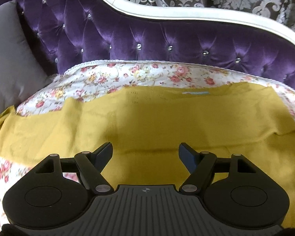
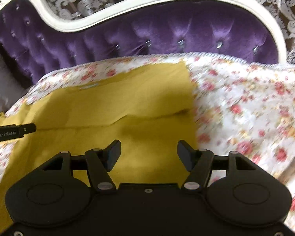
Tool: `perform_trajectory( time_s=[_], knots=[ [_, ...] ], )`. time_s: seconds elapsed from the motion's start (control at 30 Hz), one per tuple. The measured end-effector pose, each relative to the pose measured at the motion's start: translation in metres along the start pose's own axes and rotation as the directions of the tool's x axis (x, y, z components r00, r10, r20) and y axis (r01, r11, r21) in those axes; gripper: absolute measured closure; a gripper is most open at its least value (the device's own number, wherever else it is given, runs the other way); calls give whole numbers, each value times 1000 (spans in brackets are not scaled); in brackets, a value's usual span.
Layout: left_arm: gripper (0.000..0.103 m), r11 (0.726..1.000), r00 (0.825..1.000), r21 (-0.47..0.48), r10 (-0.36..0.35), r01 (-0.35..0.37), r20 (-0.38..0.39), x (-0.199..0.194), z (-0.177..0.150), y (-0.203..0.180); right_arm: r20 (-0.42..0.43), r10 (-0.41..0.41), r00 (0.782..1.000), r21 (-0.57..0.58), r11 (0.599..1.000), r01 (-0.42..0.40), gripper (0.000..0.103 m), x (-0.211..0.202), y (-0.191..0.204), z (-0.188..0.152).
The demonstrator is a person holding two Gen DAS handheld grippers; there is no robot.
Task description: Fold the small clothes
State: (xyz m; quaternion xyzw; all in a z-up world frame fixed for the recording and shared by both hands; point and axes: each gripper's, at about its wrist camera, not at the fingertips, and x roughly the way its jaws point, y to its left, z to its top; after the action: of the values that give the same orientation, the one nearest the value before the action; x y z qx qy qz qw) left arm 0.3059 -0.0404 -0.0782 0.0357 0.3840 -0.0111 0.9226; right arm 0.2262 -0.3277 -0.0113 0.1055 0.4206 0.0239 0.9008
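At the left of the left wrist view a grey cushion leans by the purple tufted backrest. The mustard garment spreads across the frame's middle on the floral cover, directly ahead of and under the left gripper, whose jaws stand wide apart, empty. In the right wrist view, the right gripper, also spread and empty, hovers over the garment's lower right part.

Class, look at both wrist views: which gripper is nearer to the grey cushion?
Left. The left gripper hangs over the mustard-yellow garment, with the grey cushion at its left. The right gripper hangs near the garment's right edge, farther away.
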Motion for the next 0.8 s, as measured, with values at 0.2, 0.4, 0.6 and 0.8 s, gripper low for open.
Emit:
perform_trajectory(
  time_s=[0.2, 0.4, 0.6, 0.8],
  knots=[
    [28, 998, 996, 23, 55, -53, -73, 38, -2, 6, 54, -74, 996, -1, 997, 74, 35, 23, -26, 36],
    [27, 1000, 997, -9, 14, -15, -72, 35, -8, 16, 15, -144, 989, -20, 989, 144, 35, 68, -37, 62],
    [18, 1000, 997, -26, 15, -17, -73, 39, -8, 21, -51, -184, 982, -50, 982, 182, 34, 95, -40, 60],
    [10, 998, 997, -54, 2, -6, -78, 42, -8, 27, -51, -200, 979, -56, 979, 197, 21, 99, -50, 61]
  ],
)
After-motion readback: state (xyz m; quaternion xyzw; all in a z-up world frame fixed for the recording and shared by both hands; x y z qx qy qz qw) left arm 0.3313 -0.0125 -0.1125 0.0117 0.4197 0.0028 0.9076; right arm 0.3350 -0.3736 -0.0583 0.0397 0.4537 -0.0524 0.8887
